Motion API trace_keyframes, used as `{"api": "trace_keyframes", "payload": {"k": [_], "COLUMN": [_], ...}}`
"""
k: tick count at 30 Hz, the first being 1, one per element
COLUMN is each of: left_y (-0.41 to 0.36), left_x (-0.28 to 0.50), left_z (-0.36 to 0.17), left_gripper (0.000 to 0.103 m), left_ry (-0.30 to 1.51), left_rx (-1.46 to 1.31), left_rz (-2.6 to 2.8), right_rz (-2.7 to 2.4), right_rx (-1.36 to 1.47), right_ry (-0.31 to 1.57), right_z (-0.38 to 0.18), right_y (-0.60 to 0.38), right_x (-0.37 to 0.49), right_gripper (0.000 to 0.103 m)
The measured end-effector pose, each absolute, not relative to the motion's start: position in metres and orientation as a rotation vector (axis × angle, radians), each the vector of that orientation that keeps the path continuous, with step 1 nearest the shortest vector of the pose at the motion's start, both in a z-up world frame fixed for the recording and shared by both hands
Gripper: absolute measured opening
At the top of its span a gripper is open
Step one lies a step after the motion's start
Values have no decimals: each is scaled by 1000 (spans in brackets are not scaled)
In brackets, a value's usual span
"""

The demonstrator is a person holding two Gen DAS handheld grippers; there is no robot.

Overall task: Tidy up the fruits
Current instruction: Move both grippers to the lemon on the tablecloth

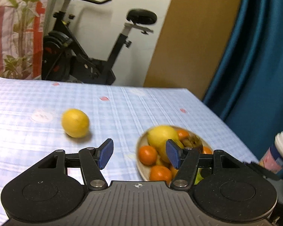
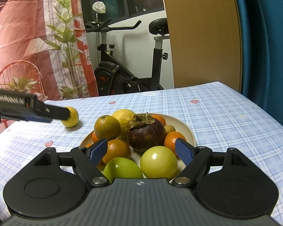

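Closest to me, my right gripper [image 2: 140, 150] hangs low over the near rim of the plate [image 2: 189, 130], its blue pads spread wide with nothing pressed between them; two green apples [image 2: 158, 162] sit just under the gap, which I judge is why I hold it there, ready to take one. My left gripper [image 1: 139, 153] is also parted and empty, with only tablecloth [image 1: 122, 109] and the plate's edge showing between its pads. It sits off to the left of the plate, pointed past it toward the loose fruit.

On the plate the fruit is heaped together: the apples at the front, oranges [image 2: 116, 150] around the sides, a greenish orange [image 2: 107, 127] on the left, a dark purple fruit with a dried leafy cap [image 2: 146, 134] in the middle, and a lemon [image 2: 123, 115] at the back. They are mixed and touching, so I take the sorting to be far from finished.

Further out, one lemon [image 1: 75, 122] lies alone on the cloth, well apart from the plate on its left. In the right wrist view my left gripper's finger crosses in front of it; I cannot tell whether they touch. I judge this lemon has been set out as the start of its own group.

At the table's right edge stands a white-capped container [image 1: 279, 154]. Beyond the table are an exercise bike [image 2: 126, 71], a wooden panel [image 2: 201, 33] and a blue curtain [image 1: 254, 66].
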State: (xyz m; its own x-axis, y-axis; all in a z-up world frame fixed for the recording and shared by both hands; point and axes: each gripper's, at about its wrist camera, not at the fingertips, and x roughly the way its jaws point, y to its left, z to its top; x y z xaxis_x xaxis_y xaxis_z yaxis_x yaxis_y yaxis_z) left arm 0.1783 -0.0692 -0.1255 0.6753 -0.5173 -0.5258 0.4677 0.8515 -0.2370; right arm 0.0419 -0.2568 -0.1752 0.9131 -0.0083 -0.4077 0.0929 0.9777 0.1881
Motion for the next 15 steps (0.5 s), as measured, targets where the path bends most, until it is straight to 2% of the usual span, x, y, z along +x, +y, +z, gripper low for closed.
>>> {"api": "trace_keyframes", "payload": {"k": [15], "left_y": [17], "left_x": [270], "left_z": [-68], "left_gripper": [65], "left_ry": [540], "left_rx": [-95], "left_rz": [-428], "right_rz": [100], "right_rx": [156], "right_ry": [362], "right_z": [-122], "right_y": [-215], "right_x": [106], "right_gripper": [81]}}
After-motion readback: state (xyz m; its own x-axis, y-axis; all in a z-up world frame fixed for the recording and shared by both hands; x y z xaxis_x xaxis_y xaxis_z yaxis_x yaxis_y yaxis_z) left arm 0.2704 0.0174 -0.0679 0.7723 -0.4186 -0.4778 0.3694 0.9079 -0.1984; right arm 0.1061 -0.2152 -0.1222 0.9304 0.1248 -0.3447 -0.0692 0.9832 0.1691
